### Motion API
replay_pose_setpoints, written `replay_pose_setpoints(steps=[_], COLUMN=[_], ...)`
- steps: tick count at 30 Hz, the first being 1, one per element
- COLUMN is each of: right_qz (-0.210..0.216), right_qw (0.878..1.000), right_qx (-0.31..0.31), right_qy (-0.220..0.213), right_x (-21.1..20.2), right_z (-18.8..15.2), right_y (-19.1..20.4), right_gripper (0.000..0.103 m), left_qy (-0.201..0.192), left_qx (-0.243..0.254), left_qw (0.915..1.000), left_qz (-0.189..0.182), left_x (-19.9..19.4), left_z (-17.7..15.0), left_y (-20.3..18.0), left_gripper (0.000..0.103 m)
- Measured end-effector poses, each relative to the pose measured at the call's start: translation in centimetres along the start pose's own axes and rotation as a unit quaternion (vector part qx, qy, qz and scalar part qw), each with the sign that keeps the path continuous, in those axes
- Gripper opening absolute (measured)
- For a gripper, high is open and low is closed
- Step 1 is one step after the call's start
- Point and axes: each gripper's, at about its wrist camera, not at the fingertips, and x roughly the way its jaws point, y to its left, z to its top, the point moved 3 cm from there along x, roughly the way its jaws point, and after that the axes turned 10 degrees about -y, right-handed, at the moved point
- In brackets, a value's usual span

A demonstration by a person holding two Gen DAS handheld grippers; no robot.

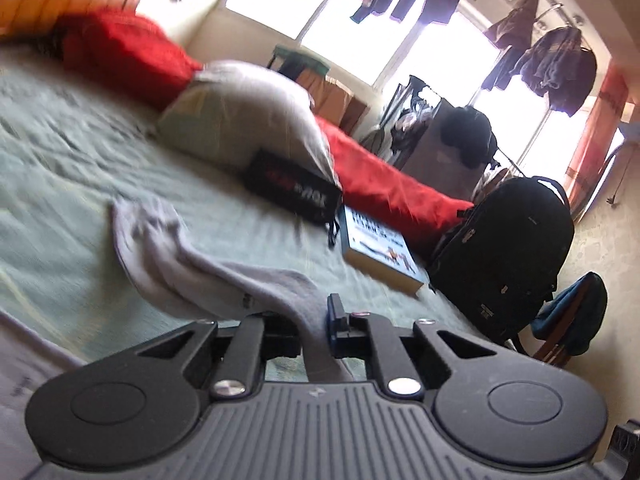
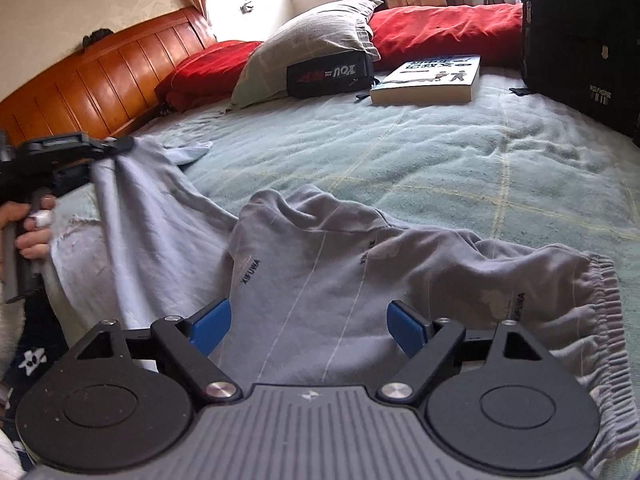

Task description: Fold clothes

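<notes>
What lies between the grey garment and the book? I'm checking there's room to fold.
Only bare green blanket. The right wrist view shows it best: nothing sits between the grey garment and the book.

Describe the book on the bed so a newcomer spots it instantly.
Start at the grey pillow against the red bedding. Just in front lies a black pouch, and beside it the thick paperback book, flat on the green blanket: the only white-and-blue cover with cartoon figures.
</notes>
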Motion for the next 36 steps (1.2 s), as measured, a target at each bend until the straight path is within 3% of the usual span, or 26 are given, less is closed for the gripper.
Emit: replay_pose_setpoints(steps=[10, 19, 23, 27, 31, 34, 36], right_qz=[-0.033, -0.050, -0.048, -0.039, -0.030, -0.024, -0.019], right_qw=[0.999, 0.999, 0.998, 0.998, 0.999, 0.999, 0.999], right_qx=[-0.001, -0.014, -0.032, -0.038, -0.041, -0.038, -0.035], right_qy=[-0.002, 0.000, -0.002, -0.008, -0.009, -0.008, -0.010], right_x=[-1.1, -1.3, -0.9, -0.1, 0.8, 1.6, 2.0], right_z=[-0.3, -0.2, 0.6, 1.5, 1.8, 2.0, 2.0], right_y=[0.5, 2.1, 3.5, 4.6, 5.3, 5.1, 4.8], right_gripper=[0.089, 0.089, 0.089, 0.089, 0.089, 0.089, 0.089], left_qy=[-0.035, -0.018, 0.033, 0.095, 0.121, 0.119, 0.125], left_qx=[0.006, 0.036, 0.050, 0.065, 0.083, 0.109, 0.122], left_qw=[0.9991, 0.9983, 0.9962, 0.9892, 0.9808, 0.9736, 0.9721], left_qz=[0.022, 0.041, 0.063, 0.090, 0.128, 0.161, 0.157], left_x=[-4.6, -6.4, -6.2, -5.8, -6.4, -7.2, -7.2], left_z=[-0.6, -2.0, -2.2, -2.1, -1.1, 0.5, 1.3], left_y=[2.4, 3.6, 4.4, 5.7, 7.2, 8.0, 7.6], left_gripper=[0.010, 0.010, 0.012, 0.025, 0.049, 0.050, 0.049])
